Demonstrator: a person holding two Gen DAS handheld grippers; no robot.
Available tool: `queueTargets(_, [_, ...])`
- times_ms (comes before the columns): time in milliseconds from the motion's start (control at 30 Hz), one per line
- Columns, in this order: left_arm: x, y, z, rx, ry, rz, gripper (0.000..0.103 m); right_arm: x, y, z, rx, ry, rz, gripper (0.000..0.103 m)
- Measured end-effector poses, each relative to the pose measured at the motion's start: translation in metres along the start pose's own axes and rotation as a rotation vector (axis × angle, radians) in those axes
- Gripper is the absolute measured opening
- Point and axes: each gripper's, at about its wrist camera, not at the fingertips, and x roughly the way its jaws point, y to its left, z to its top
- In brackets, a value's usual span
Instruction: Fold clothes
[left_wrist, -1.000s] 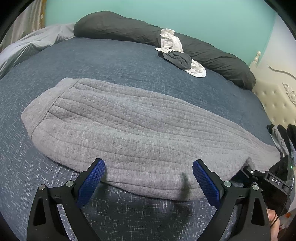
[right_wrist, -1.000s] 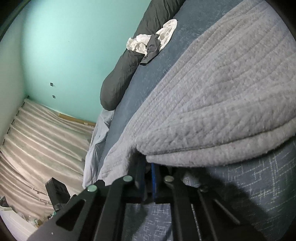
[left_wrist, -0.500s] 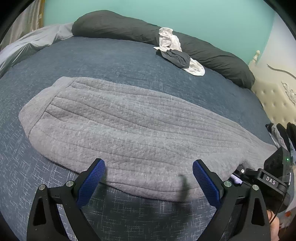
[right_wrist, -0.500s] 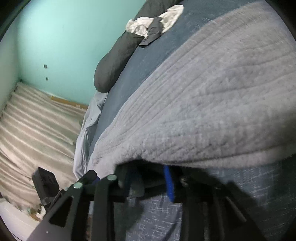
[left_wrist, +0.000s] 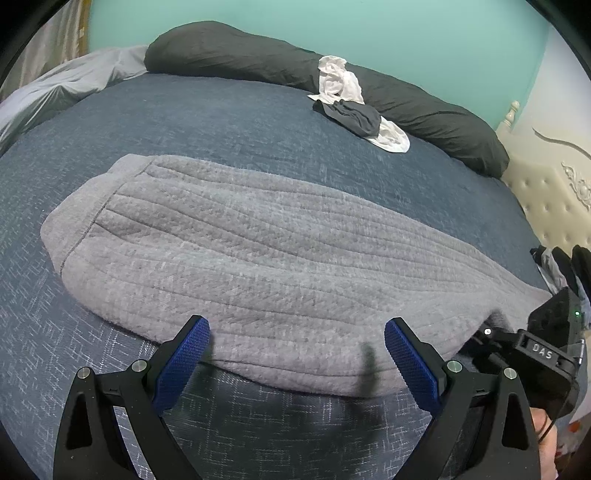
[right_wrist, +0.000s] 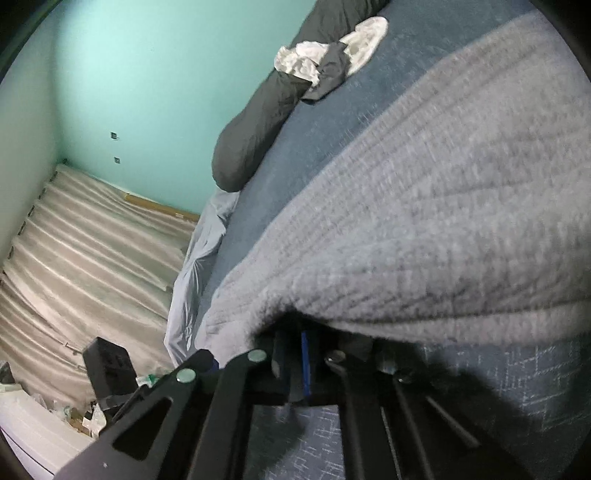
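A blue bedspread fills the scene, a long dark pillow along its far side against the green wall and a small heap of white and black laundry beside it. My grey sweater lies flat across the middle of the bed, its long axis running from the banded hem at far left down to the narrow end at near right. My left tongs hang wide open and empty just short of the sweater's near edge, which runs crosswise ahead of the 2 blue pads. My right tongs are the nearer to cloth: their jaws have just been opening and closing again and now stand shut at the narrow right end, tucked under the lifted edge of the sweater. I judge they are pinching that edge, though the overhanging cloth hides the tips. Any fold, I reckon, would carry this end along the long axis toward the hem.
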Motion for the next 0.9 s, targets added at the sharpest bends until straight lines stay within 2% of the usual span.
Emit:
queueTargets(233, [-0.002, -0.002, 0.001, 0.006, -0.003, 0.000, 0.098, -0.008, 0.010, -0.003, -0.011, 0.036, -0.053, 0.002])
queueTargets(400, [-0.003, -0.004, 0.002, 0.010, -0.005, -0.002, 0.098, -0.010, 0.009, -0.013, -0.035, 0.125, -0.136, 0.002])
queueTargets(633, [0.000, -0.004, 0.005, 0.020, 0.003, 0.001, 0.098, -0.011, 0.006, -0.023, -0.046, 0.214, -0.186, 0.002])
queueTargets(900, [-0.002, -0.002, 0.003, 0.024, 0.003, -0.009, 0.098, -0.013, 0.008, -0.003, -0.052, 0.140, -0.142, 0.000])
